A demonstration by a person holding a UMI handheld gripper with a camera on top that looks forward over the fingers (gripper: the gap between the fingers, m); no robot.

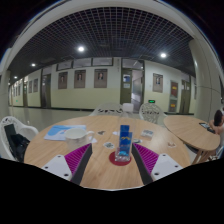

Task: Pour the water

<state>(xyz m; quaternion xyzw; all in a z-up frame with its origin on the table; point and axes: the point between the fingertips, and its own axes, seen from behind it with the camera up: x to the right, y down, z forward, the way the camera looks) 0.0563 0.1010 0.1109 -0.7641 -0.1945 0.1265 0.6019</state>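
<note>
gripper: two-finger gripper (111,158) with magenta pads, fingers spread wide, nothing held
target: slim clear plastic water bottle with blue label (124,140), upright on the round light wooden table (100,170), just ahead of the fingers and between their lines, slightly nearer the right pad, gaps on both sides
base: bottle seems to stand on a small red ring or coaster (121,159), too small to be sure
receiving vessel: none I can make out; flat pale blue item (66,131) lies well apart on the left of the table
room: white chairs (150,113) beyond the table, a person's arm (218,122) at the far right
step: approach, pre-grasp, no contact yet
progress: early, pouring not started
next: advance to bracket the bottle mid-body, centre it, close on the label zone
risk: tall narrow bottle, an off-centre finger likely tips it
</note>
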